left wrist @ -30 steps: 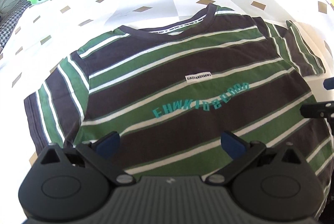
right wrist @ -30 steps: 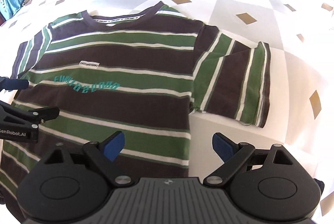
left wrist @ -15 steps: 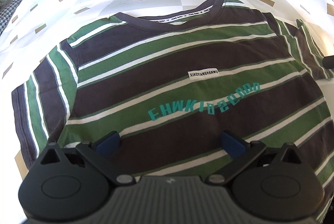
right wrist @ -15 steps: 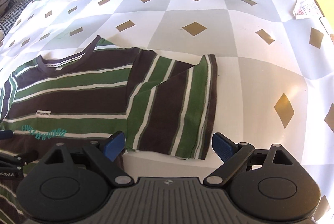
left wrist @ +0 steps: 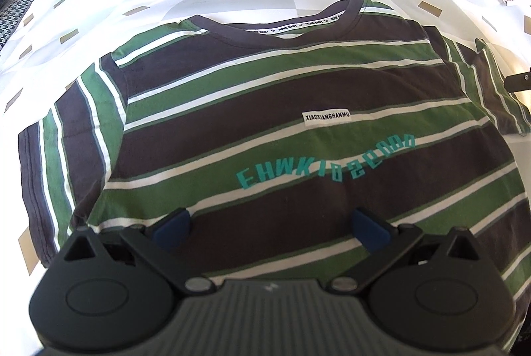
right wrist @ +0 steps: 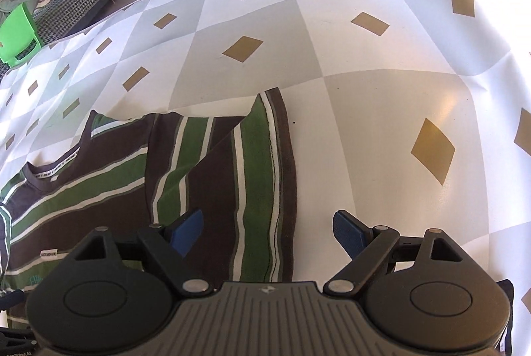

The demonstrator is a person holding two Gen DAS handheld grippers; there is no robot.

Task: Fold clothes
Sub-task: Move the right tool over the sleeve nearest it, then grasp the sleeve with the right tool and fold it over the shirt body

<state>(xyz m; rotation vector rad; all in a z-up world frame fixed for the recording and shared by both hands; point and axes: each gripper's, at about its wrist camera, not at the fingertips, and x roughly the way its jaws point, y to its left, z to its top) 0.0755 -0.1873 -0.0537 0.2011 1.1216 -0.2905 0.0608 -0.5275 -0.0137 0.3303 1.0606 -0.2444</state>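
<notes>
Both tools gape wide and hold nothing: the left hand-held gripper (left wrist: 270,228) hovers above the chest of one striped knit T-shirt (left wrist: 282,130) lying flat on the diamond-patterned cloth surface (right wrist: 381,110), while the right hand-held gripper (right wrist: 268,231), its jaws just narrowing slightly, straddles the sleeve (right wrist: 239,177) hem

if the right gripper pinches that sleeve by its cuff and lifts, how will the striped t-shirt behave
Likely floppy: the striped t-shirt lies flat and thin, and its sleeve already shows a soft diagonal crease, so it should drape from the pinch. Probably light, being a single knit layer. It may drag rather than slide freely, since the patterned tablecloth is cloth and wrinkles.
</notes>
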